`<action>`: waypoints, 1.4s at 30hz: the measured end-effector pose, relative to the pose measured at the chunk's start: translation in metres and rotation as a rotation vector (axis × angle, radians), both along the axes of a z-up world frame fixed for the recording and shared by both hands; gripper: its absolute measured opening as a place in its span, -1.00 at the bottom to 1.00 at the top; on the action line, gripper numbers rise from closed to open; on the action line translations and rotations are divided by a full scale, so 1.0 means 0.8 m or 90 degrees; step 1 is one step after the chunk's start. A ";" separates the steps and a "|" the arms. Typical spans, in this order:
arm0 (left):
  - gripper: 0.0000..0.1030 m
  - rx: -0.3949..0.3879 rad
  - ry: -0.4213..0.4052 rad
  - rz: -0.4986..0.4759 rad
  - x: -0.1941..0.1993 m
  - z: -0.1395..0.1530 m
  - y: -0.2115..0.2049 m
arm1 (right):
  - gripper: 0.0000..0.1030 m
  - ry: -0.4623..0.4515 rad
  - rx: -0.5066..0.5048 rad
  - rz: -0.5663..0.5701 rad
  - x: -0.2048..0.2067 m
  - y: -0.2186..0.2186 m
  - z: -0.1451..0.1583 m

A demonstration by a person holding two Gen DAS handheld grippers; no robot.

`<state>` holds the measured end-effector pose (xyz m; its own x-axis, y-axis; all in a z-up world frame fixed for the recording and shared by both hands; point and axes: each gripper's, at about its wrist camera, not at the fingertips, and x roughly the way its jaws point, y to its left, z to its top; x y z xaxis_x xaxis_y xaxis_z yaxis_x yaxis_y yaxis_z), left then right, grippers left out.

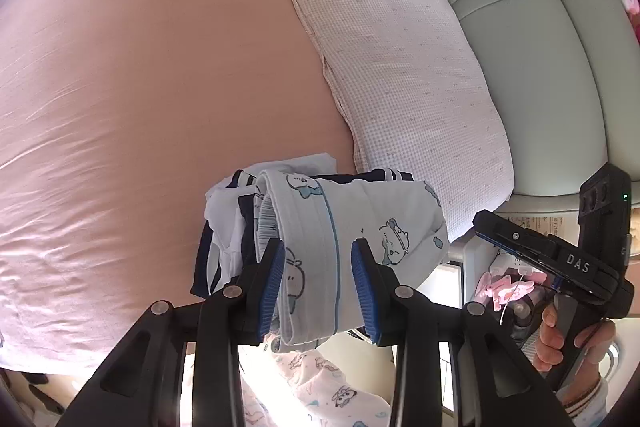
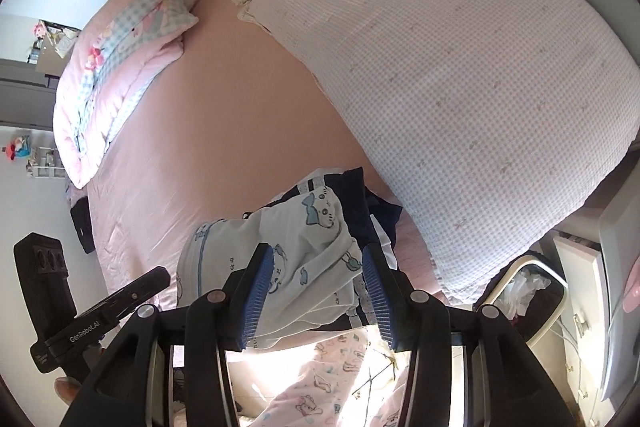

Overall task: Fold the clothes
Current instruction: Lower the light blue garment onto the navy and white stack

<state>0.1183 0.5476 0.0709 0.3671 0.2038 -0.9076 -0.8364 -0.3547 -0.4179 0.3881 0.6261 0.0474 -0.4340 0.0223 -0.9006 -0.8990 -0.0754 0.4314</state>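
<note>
clothes: a folded bundle of clothes [image 1: 360,227], white fabric with little blue cartoon critters and a light blue stripe, navy pieces with white trim tucked in underneath
where: raised above the pink bed [image 1: 160,87] near its front edge, just beside the checked pillow [image 1: 400,67] up by the headboard [image 1: 540,27]
left hand-held gripper [image 1: 318,283]: partly closed, blue pads pinching the white folded part, so it's got the bundle
right hand-held gripper [image 2: 318,291]: about half open, bundle sits between the pads but they look clear of the cloth, not really gripping
extras: rumpled pink quilt [image 2: 120,59] at the bed's far corner
</note>
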 end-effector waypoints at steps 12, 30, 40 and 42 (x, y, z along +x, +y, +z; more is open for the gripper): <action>-0.18 -0.056 -0.014 0.076 -0.024 -0.056 -0.025 | -0.13 -0.059 0.000 0.112 -0.053 -0.018 -0.054; 0.45 -0.063 0.090 0.099 -0.019 -0.102 -0.034 | -0.13 -0.088 -0.060 0.045 -0.044 -0.018 -0.132; 0.46 -0.093 0.026 0.120 -0.034 -0.075 -0.039 | -0.08 -0.067 -0.044 0.050 -0.029 -0.023 -0.096; 0.45 -0.084 0.014 0.139 -0.038 -0.063 -0.046 | -0.08 -0.062 -0.035 0.049 -0.021 -0.028 -0.083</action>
<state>0.0878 0.5108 0.0205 0.3074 0.1552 -0.9388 -0.7420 -0.5786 -0.3386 0.3710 0.6033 -0.0193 -0.3426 -0.0590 -0.9376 -0.9294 -0.1244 0.3474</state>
